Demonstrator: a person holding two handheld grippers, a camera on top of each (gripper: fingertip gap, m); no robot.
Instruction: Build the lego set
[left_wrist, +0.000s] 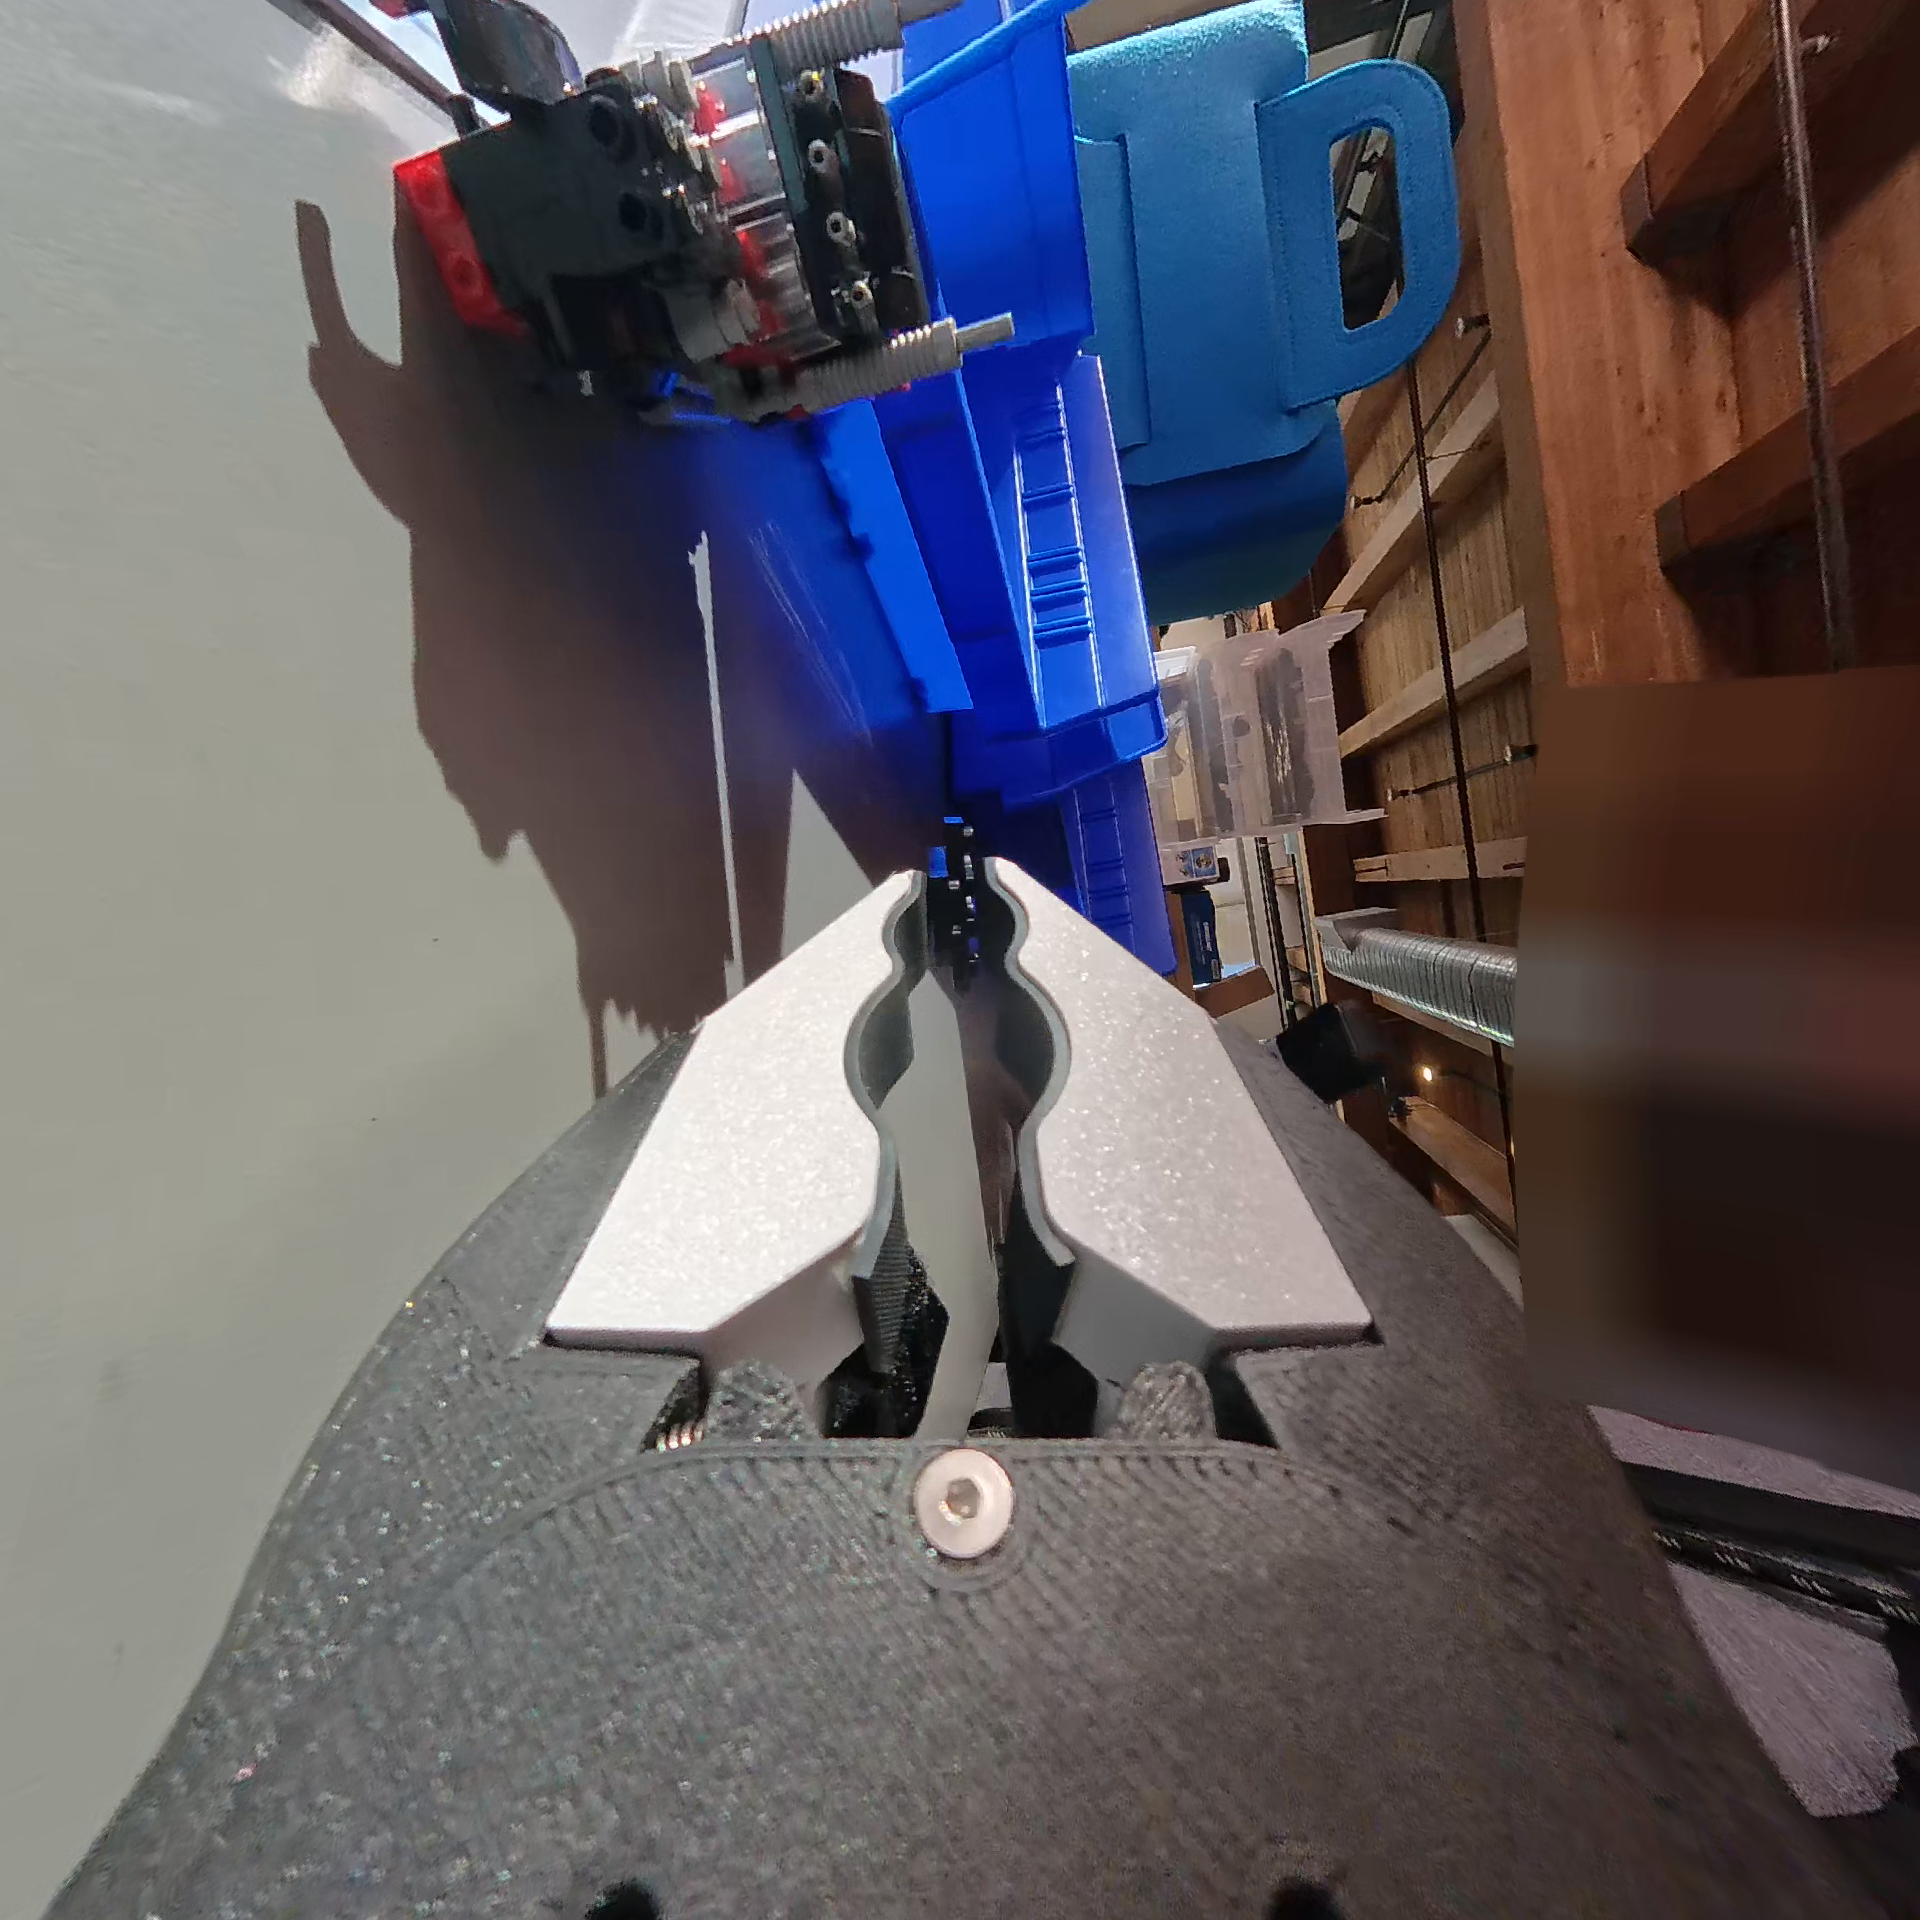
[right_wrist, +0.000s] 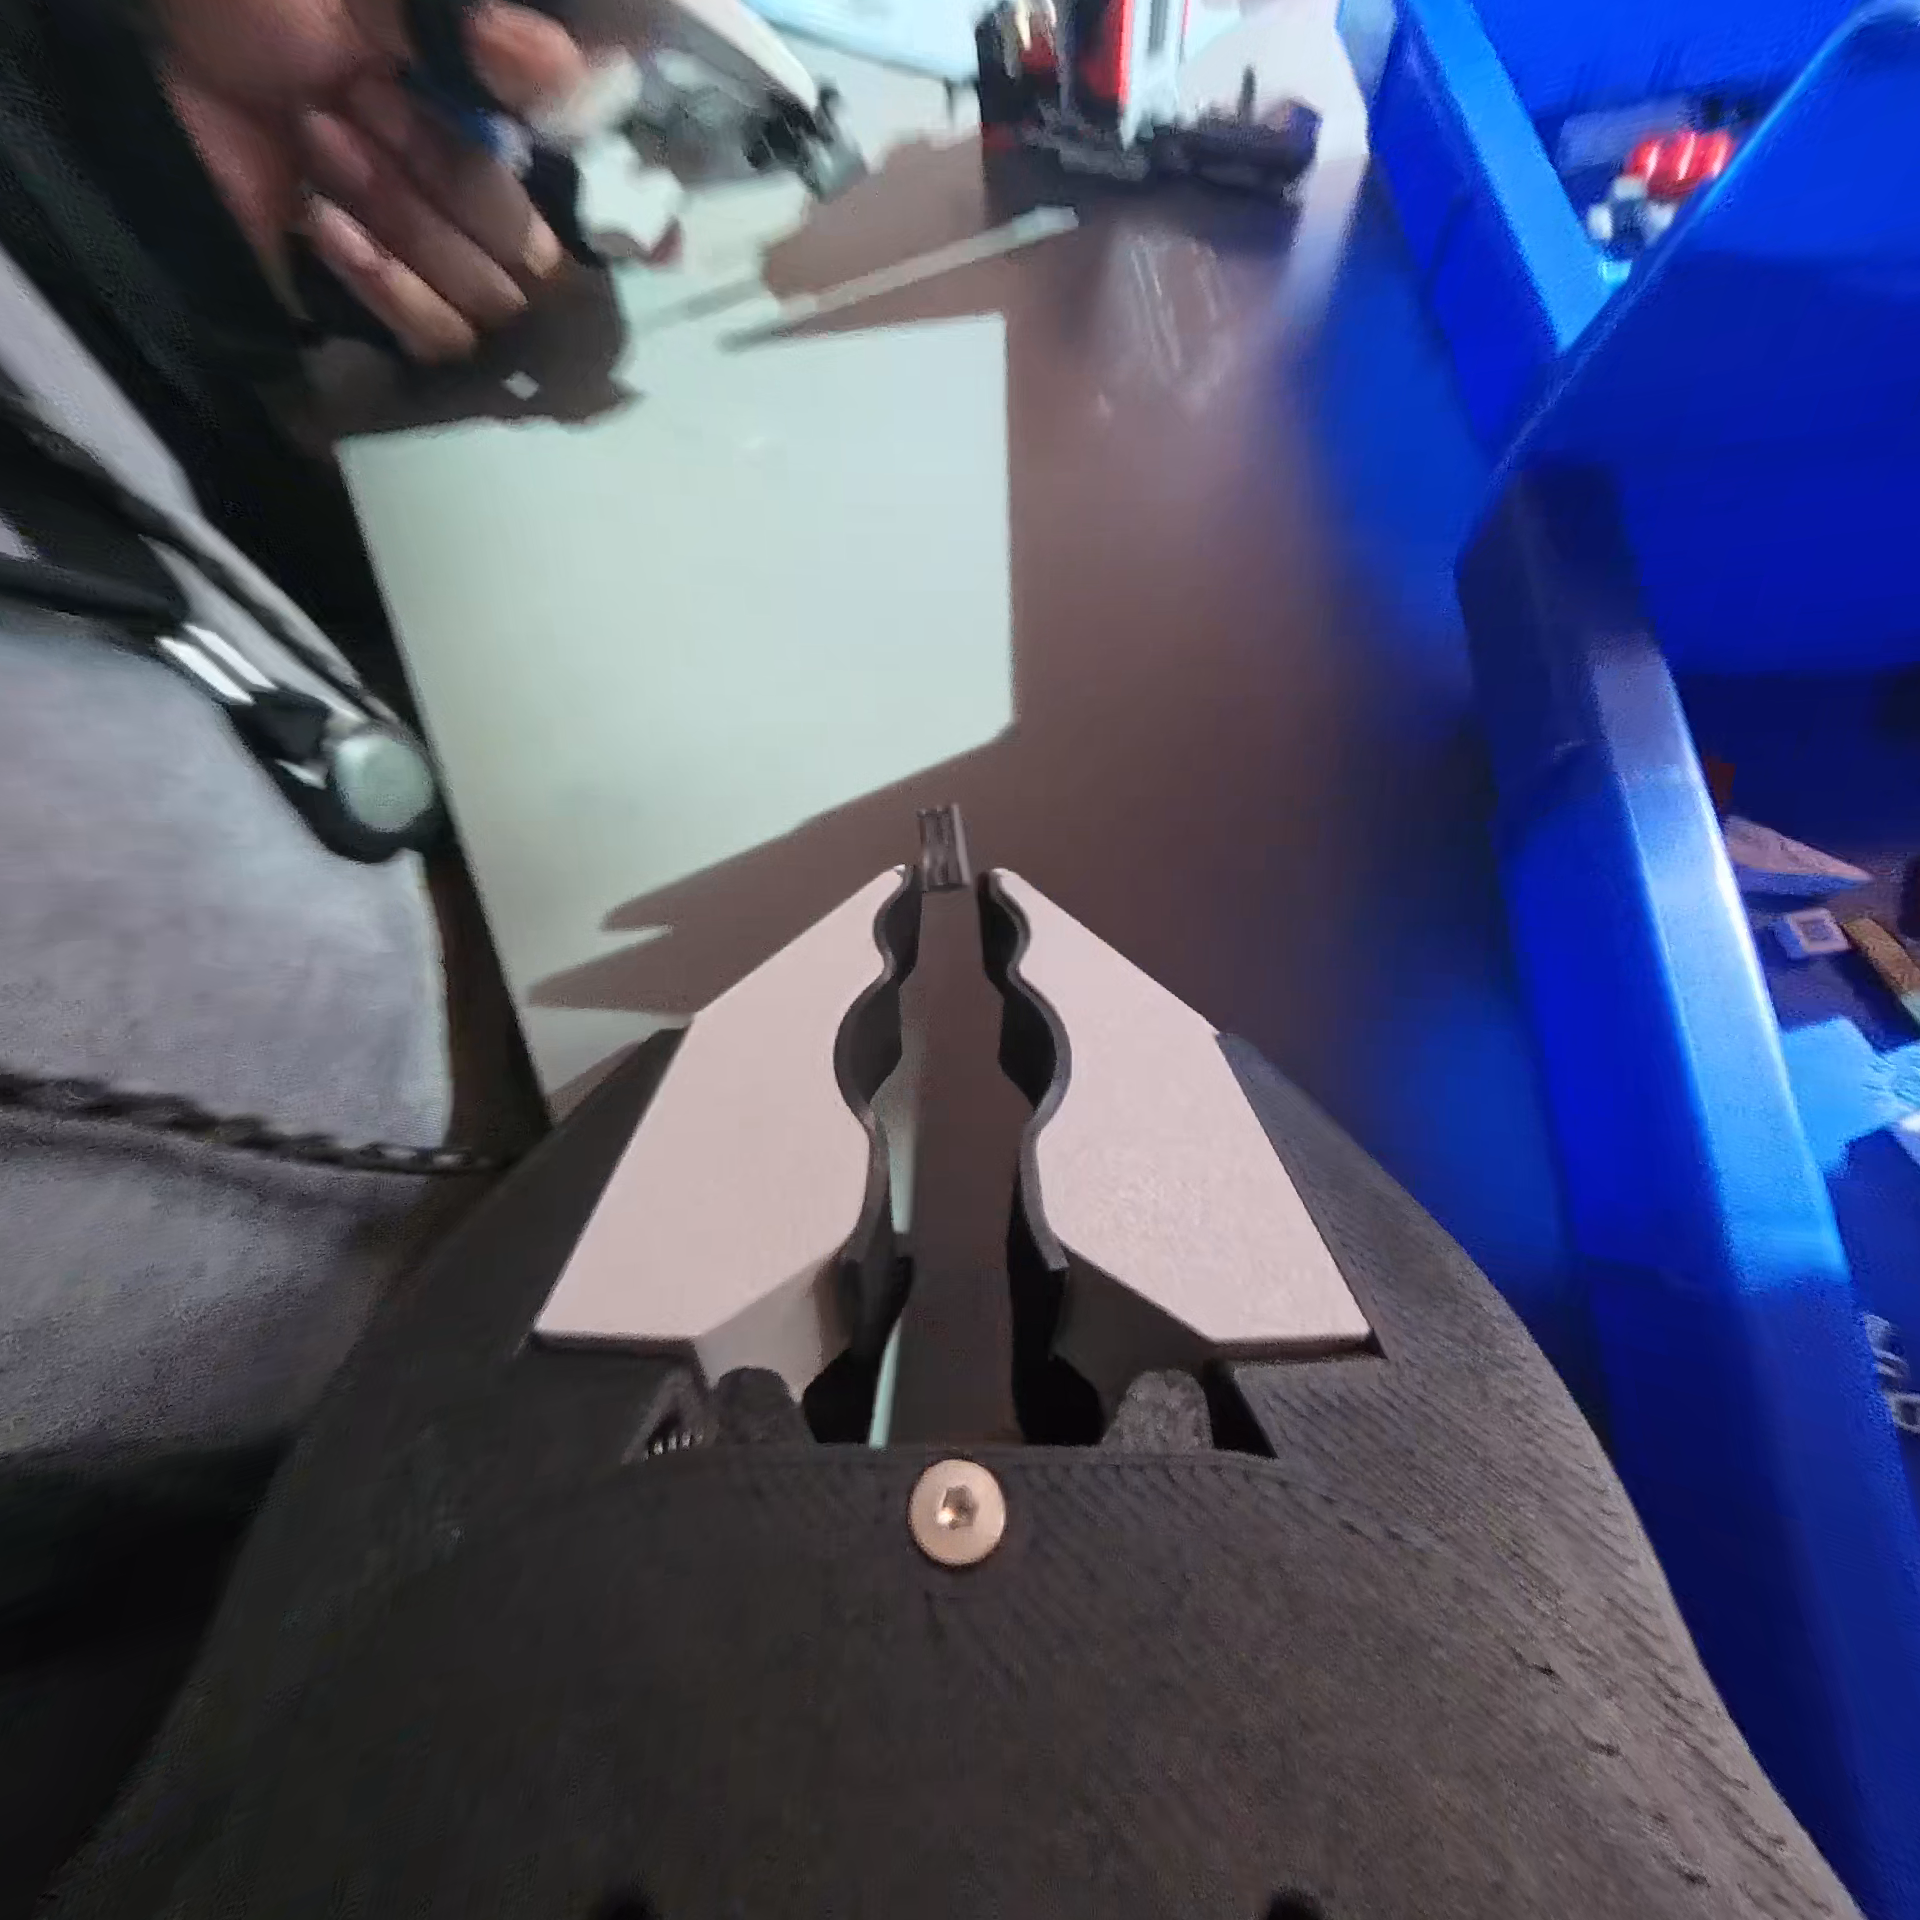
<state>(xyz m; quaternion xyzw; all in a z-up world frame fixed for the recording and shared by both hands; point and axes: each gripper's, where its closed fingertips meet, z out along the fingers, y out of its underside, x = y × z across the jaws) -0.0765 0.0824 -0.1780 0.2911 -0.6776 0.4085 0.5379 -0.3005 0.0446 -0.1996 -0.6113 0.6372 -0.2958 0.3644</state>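
The part-built lego model (left_wrist: 665, 208), black with red bricks and grey spring struts, stands on the white table (left_wrist: 208, 727) ahead of my left gripper. My left gripper (left_wrist: 956, 883) is shut on a thin black lego piece (left_wrist: 958, 847) that sticks out past the fingertips, well short of the model. In the right wrist view the model (right_wrist: 1122, 94) is blurred and far off. My right gripper (right_wrist: 943, 878) is shut on a small black lego piece (right_wrist: 940, 840) held above the table (right_wrist: 675, 571).
Blue parts bins (left_wrist: 997, 468) stand beside the model, and again along the right (right_wrist: 1662, 520), with loose bricks inside. A blue foam block (left_wrist: 1216, 364) and wooden shelving (left_wrist: 1662, 312) lie beyond. A person's hand (right_wrist: 395, 187) and grey clothing (right_wrist: 156, 935) are at the left. The left gripper's tips are roughly 25 cm from the right gripper's.
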